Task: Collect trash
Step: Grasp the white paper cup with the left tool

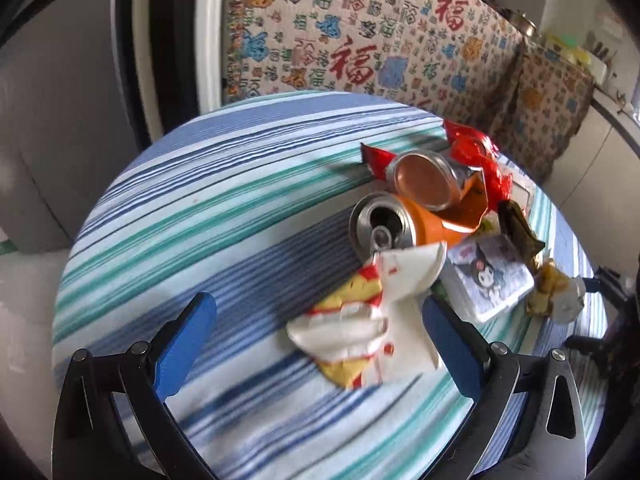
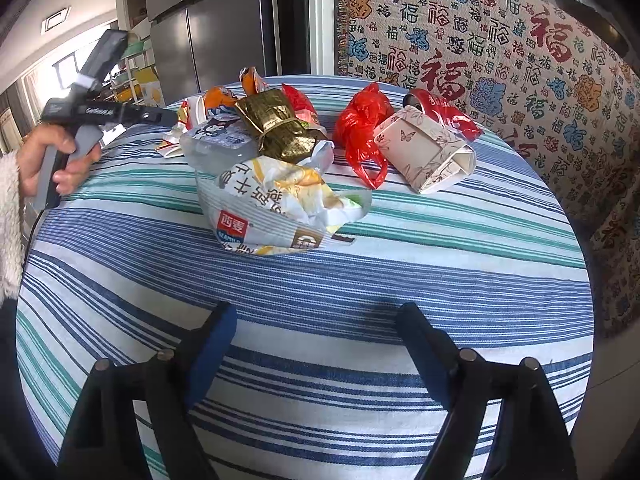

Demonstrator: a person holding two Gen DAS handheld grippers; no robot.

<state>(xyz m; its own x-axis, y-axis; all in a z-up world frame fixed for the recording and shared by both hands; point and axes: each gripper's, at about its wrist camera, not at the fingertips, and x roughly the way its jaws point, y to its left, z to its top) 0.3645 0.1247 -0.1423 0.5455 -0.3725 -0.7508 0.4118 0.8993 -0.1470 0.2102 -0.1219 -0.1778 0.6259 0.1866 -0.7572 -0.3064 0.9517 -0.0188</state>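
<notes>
A heap of trash lies on the round table with the striped cloth (image 2: pixel 360 276). In the left wrist view my left gripper (image 1: pixel 318 304) is open over a crumpled white, yellow and red paper wrapper (image 1: pixel 360 324), which lies between the fingers, close against the right one. Beyond it lie an orange can (image 1: pixel 404 224), a second can (image 1: pixel 424 180) and a red wrapper (image 1: pixel 476 152). My right gripper (image 2: pixel 316 312) stands open above bare cloth, short of a crumpled oat bag (image 2: pixel 280 208). Behind the bag are a gold wrapper (image 2: pixel 280 132), a red plastic bag (image 2: pixel 360 128), a folded butterfly-print paper (image 2: pixel 428 156) and a red can (image 2: pixel 444 112).
A tissue pack with a cartoon print (image 1: pixel 488 276) lies among the trash. A person's hand (image 2: pixel 56 160) holds the left gripper's handle at the table's left edge. A patterned throw (image 2: pixel 500 60) covers a seat behind the table, and a dark fridge (image 2: pixel 208 28) stands at the back left.
</notes>
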